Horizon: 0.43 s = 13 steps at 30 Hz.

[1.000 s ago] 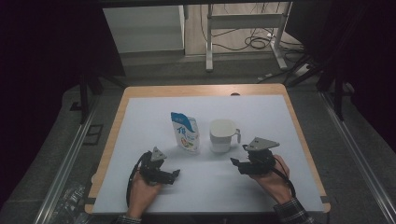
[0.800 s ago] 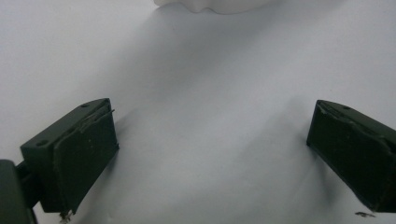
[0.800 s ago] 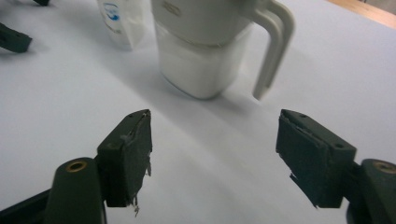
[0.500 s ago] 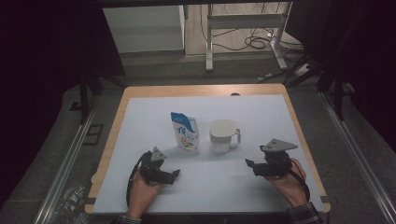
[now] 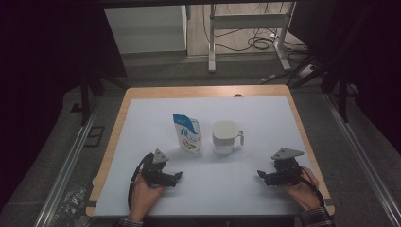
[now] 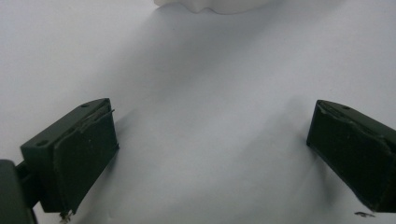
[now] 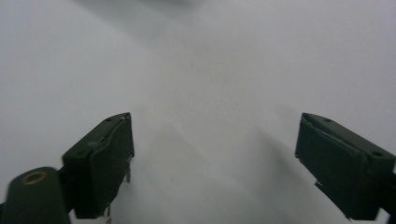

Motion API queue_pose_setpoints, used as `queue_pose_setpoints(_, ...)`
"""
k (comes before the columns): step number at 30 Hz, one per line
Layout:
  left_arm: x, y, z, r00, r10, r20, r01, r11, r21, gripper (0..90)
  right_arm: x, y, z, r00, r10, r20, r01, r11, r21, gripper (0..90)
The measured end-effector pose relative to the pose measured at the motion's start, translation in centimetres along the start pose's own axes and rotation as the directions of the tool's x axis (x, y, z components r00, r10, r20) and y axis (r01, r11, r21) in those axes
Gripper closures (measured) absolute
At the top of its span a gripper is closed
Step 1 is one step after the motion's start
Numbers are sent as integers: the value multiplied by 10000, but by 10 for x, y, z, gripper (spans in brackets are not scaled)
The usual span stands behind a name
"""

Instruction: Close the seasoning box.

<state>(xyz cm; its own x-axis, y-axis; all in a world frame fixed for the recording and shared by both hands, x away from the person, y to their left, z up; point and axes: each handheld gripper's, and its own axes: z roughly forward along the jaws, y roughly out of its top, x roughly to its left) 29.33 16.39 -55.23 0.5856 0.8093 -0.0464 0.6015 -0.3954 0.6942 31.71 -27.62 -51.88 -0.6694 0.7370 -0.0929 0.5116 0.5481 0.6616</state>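
Now both grippers' fingers gape, empty, near pouch and cup.

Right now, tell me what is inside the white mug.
The mug shows a pale, evenly white interior from the high view, with nothing visible in it. Its near wall hides the lower inside, so the bottom cannot be checked.

Pouch: large blue print on front, too small/blurred to read.
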Motion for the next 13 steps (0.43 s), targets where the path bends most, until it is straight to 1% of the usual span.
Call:
queue_pose_setpoints(1, 0, 0, 0, 10000, 1, -1, -1, 10000, 2, 18, 0, -2, 3, 10000, 22, -31, -21, 9999, 132, 89)
queue_pose_setpoints(2, 0, 0, 0, 10000, 1, -4, -1, 10000, 1, 19, -2, -5, 4, 9999, 113, -107, -112, 9999, 42, 87)
queue_pose_setpoints(3, 0, 0, 0, 10000, 2, -2, -2, 10000, 1, 18, -5, -7, 4, 9991, 293, -300, -295, 9995, -90, 79)
queue_pose_setpoints(4, 0, 0, 0, 10000, -1, -3, 1, 10000, -1, 18, -6, -9, 4, 9988, 304, -391, -312, 9993, -195, 69)
queue_pose_setpoints(6, 0, 0, 0, 10000, -2, -2, 2, 10000, -1, 18, -6, -12, 5, 9991, 129, -399, -146, 9990, -425, 58)
queue_pose_setpoints(13, 0, 0, 0, 10000, 12, -4, -12, 10000, 8, 18, -6, -12, 6, 9990, 143, -413, -162, 9989, -437, 57)
